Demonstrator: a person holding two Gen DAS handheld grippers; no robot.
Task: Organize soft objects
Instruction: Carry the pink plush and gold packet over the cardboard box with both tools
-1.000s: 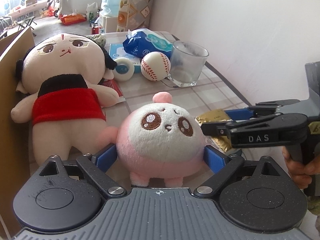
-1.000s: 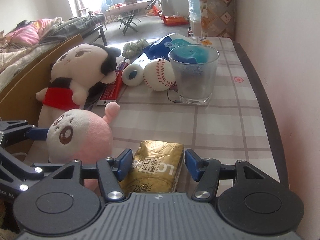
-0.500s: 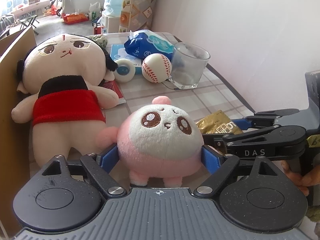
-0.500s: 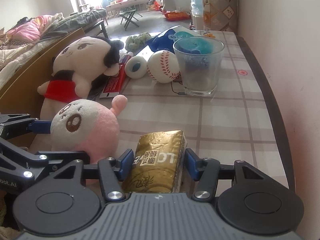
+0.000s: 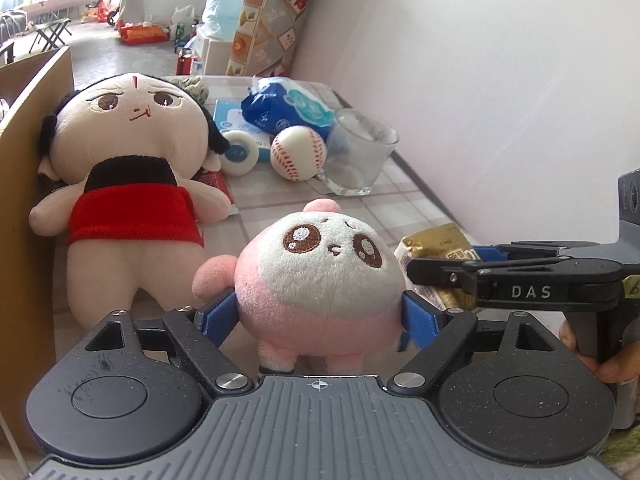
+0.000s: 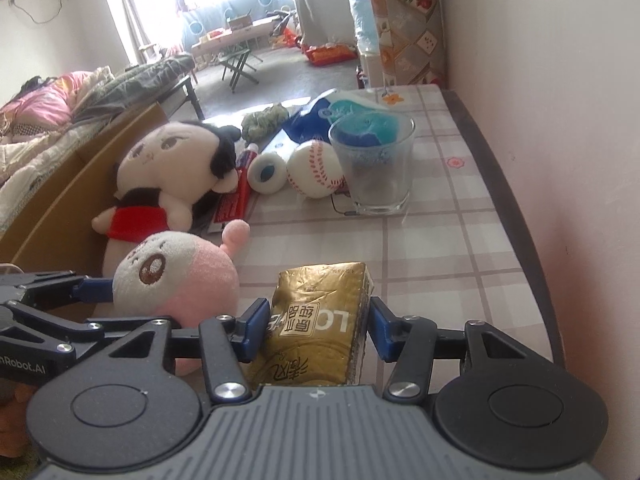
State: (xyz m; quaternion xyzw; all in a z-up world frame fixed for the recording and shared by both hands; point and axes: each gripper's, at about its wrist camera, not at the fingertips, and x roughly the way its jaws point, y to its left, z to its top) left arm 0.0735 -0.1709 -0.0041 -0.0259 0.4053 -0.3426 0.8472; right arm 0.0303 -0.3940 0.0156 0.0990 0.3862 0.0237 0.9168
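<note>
Round pink-and-white plush toy point(image 5: 320, 276), brown embroidered eyes.

My left gripper point(image 5: 318, 316) has matt, speckled black plastic arms, blue pads and shiny metal rivets. The pink plush point(image 5: 320, 276) looks fuzzy; the gold packet point(image 6: 320, 332) is glossy crinkled foil. Far off, the glass point(image 6: 374, 166) is smooth and clear, beside a matt stitched baseball point(image 6: 314, 168).
</note>
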